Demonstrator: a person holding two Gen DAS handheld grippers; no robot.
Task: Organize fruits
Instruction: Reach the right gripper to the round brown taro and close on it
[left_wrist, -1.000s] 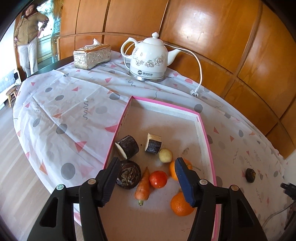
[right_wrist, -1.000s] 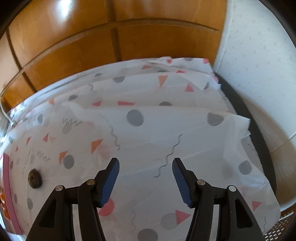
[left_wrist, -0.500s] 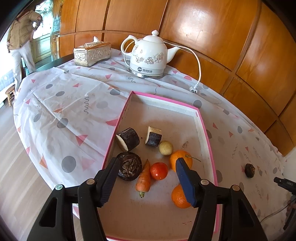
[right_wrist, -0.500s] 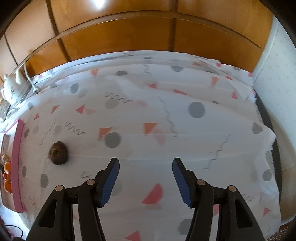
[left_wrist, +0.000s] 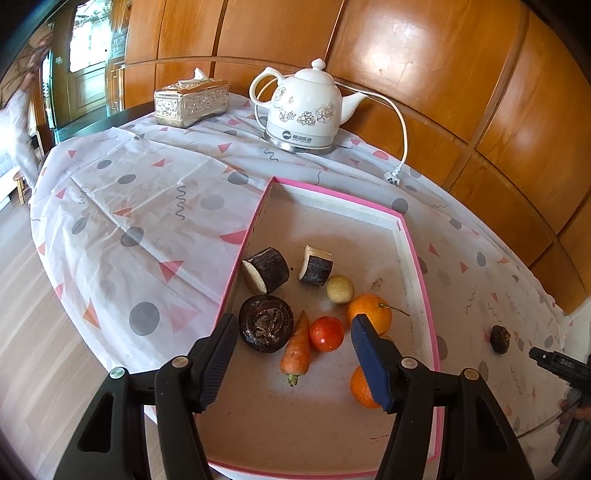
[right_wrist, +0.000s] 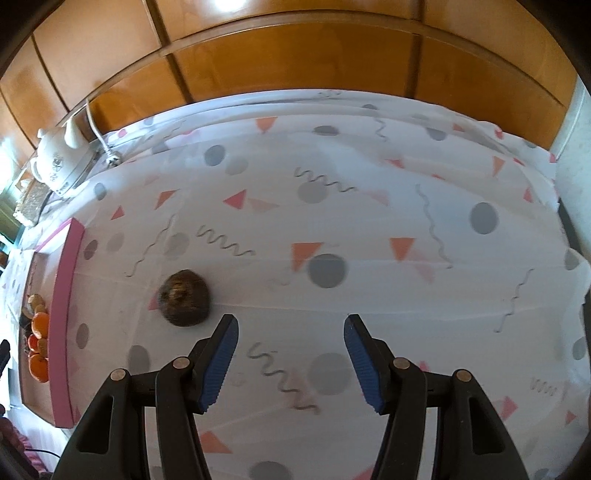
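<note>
Stray dark fruit (right_wrist: 184, 298) lies just up-left of my right gripper (right_wrist: 290, 334), jaws spread and empty, tray (right_wrist: 66, 295) further left.

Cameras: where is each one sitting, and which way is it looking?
Left wrist: on the left gripper, open, looking down into the pink tray of produce; its black fingers show.
Right wrist: on the right gripper, open, looking down at the tablecloth beside the dark round fruit; its fingers show.
Both see that fruit, the tray and the white kettle.
</note>
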